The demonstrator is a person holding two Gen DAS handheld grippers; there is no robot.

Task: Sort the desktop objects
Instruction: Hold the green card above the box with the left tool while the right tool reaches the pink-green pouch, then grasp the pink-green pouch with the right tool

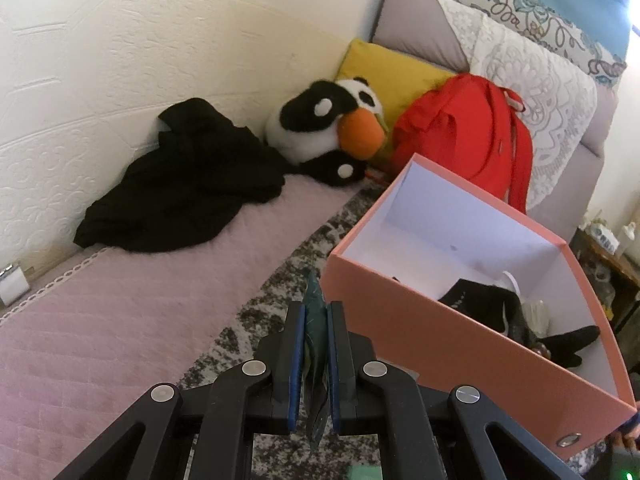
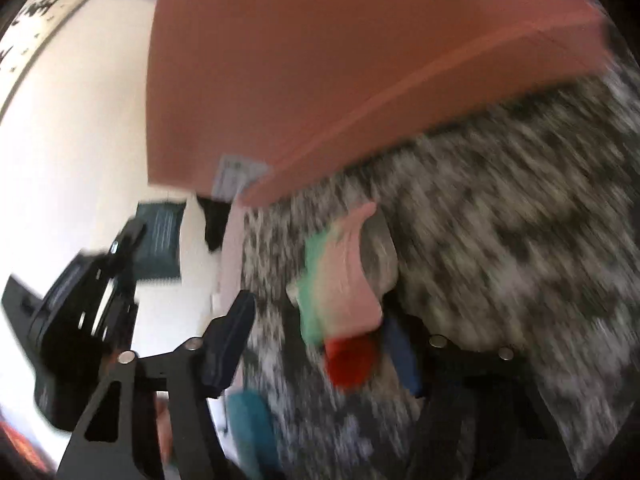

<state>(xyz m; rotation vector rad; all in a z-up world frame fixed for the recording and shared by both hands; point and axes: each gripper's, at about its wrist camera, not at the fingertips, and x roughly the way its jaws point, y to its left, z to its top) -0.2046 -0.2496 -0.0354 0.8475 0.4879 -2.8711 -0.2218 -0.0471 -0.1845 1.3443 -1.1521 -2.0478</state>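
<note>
My left gripper (image 1: 316,312) is shut on a thin dark teal packet (image 1: 316,344), held edge-on between the blue pads just left of the open pink box (image 1: 400,332). Black fabric items (image 1: 492,304) lie inside the box. The right wrist view is blurred by motion. In it my right gripper (image 2: 318,312) stands open over the speckled grey cloth (image 2: 500,240), with a small pink, green and red object (image 2: 340,288) between its fingers, close to the right one. The pink box (image 2: 320,60) fills the top of that view. At far left are the left gripper (image 2: 100,272) and its teal packet (image 2: 160,236).
A pink bedspread (image 1: 120,320) lies left of the speckled cloth (image 1: 288,280). Against the wall sit a black garment (image 1: 180,184), a panda plush (image 1: 328,128), a yellow cushion (image 1: 388,72) and a red backpack (image 1: 472,128). A teal item (image 2: 248,420) shows beneath the right gripper.
</note>
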